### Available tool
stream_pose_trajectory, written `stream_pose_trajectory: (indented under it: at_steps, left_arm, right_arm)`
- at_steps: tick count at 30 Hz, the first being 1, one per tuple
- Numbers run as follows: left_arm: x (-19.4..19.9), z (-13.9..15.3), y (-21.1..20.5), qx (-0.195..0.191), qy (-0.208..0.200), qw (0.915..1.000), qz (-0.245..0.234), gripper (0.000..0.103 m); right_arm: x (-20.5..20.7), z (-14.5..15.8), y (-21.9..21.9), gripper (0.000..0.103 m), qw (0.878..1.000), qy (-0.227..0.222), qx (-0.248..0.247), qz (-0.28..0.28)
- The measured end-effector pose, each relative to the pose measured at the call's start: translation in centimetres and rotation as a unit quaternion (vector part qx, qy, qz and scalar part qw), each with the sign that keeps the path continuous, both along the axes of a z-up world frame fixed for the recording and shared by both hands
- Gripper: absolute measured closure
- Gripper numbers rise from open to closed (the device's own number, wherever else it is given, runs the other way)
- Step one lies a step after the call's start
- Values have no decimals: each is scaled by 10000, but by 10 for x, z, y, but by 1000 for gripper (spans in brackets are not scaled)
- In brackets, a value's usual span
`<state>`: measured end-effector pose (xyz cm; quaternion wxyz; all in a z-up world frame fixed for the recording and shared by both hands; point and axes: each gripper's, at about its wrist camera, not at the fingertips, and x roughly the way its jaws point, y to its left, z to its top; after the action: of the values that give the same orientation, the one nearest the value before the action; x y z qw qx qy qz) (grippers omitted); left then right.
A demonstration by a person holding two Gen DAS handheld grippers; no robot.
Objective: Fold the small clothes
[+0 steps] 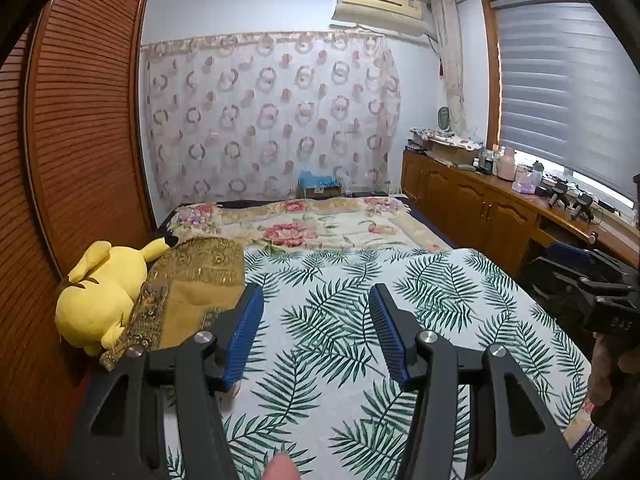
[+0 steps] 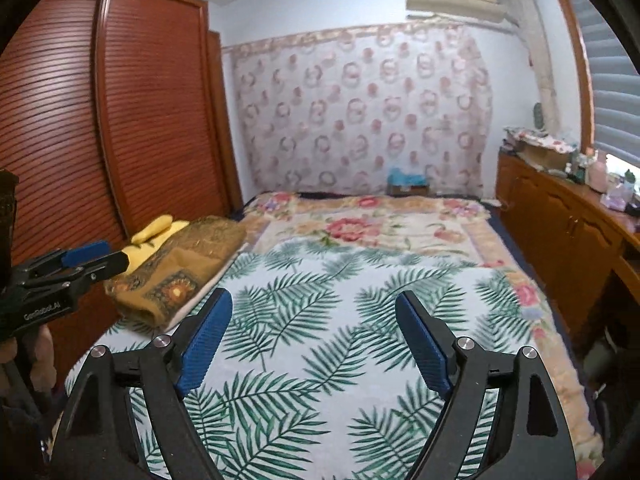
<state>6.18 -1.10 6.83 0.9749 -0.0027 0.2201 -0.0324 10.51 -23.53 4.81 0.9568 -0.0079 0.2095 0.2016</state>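
A white sheet with green palm leaves (image 1: 360,320) covers the near part of the bed; it also shows in the right wrist view (image 2: 320,320). No small garment shows in either view. My left gripper (image 1: 316,296) is open and empty above the sheet, and it appears at the left edge of the right wrist view (image 2: 94,258). My right gripper (image 2: 314,300) is open and empty above the sheet, and it shows at the right edge of the left wrist view (image 1: 592,276).
A yellow plush toy (image 1: 100,296) and a gold patterned pillow (image 1: 192,280) lie at the bed's left side by a louvered wooden wardrobe (image 1: 80,140). A floral blanket (image 1: 312,228) covers the far bed. A wooden cabinet (image 1: 480,204) with clutter runs along the right wall.
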Motion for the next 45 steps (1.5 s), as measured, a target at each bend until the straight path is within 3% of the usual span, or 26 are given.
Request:
stream_pose_trajectory:
  at_steps: [10,45]
  left_arm:
    - [-2,3,-5,-37,-46,9999,105,49]
    - [-6,-4,6,25,-108,9996,258,49]
  right_arm:
    - [-16,17,-13,17,9992,-319,25,-231]
    - [-18,16,-16,17,9993,-277,69,-226]
